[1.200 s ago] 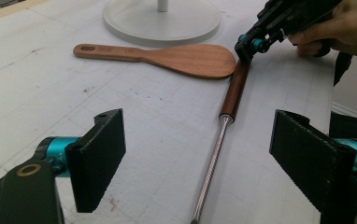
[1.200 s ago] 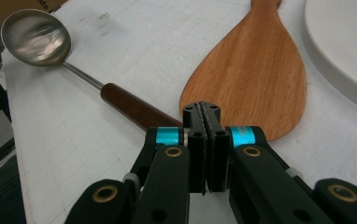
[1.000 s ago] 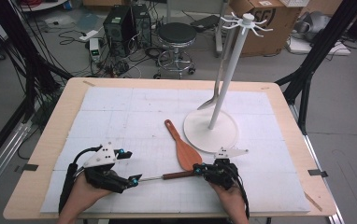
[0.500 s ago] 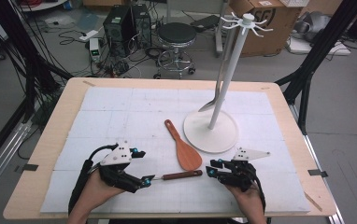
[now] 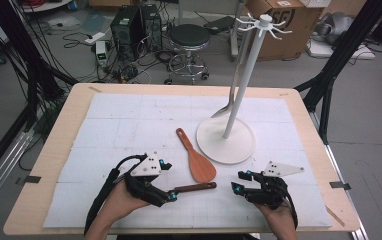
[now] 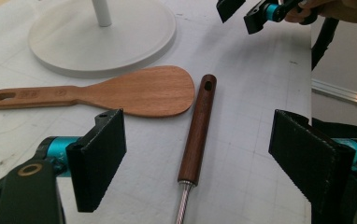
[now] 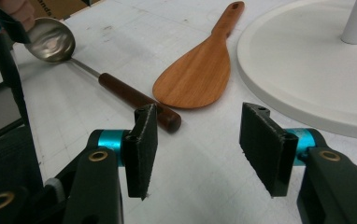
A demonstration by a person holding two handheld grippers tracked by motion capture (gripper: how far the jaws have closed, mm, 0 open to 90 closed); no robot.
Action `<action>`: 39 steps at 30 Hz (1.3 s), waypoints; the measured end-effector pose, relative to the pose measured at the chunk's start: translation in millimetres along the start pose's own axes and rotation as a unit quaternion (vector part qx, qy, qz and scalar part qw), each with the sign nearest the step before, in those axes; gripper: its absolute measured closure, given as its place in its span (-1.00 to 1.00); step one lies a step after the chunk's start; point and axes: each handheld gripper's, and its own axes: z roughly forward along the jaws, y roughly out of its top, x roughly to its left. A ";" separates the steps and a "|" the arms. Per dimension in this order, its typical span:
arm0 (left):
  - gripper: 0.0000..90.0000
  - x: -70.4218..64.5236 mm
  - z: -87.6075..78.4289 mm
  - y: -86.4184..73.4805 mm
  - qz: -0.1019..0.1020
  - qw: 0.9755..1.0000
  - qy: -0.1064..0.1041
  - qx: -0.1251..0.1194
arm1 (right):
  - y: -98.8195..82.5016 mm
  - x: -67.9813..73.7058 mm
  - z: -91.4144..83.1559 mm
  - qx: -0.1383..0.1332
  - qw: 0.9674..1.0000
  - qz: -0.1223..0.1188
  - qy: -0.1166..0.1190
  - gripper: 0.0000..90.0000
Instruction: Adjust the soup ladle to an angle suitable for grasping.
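The desk (image 5: 39, 200) carried a white mat and a round white stand base (image 5: 225, 140). A flat, smooth wooden rice paddle (image 5: 197, 159) lay just beside it. The ladle (image 7: 120, 91), polished steel bowl on a thin shank with a dark rounded wooden handle, rested on the mat between the grippers. The left gripper (image 6: 197, 151) straddled the shank, fingers spread, nothing pinched. The right gripper (image 7: 197, 149) had just been opening, empty. A firm grip would probably need the handle centred before closing.

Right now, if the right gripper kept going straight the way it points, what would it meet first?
Probably the ladle's dark handle, whose end lies just ahead of the open right gripper. The wooden spatula lies just beyond; depth is hard to judge.
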 end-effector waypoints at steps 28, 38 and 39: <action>-0.34 3.7 37.1 -5.9 0.008 0.997 -0.011 0.072 | -3.4 4.2 1.0 -0.003 1.000 -0.014 -0.016 -0.17; -0.16 5.2 45.7 -12.2 0.005 0.995 -0.013 0.096 | -3.8 4.7 3.6 0.001 1.000 -0.016 -0.018 -0.17; -0.15 5.5 46.2 -12.5 0.007 0.995 -0.015 0.099 | -3.8 4.8 3.9 0.001 1.000 -0.016 -0.019 -0.17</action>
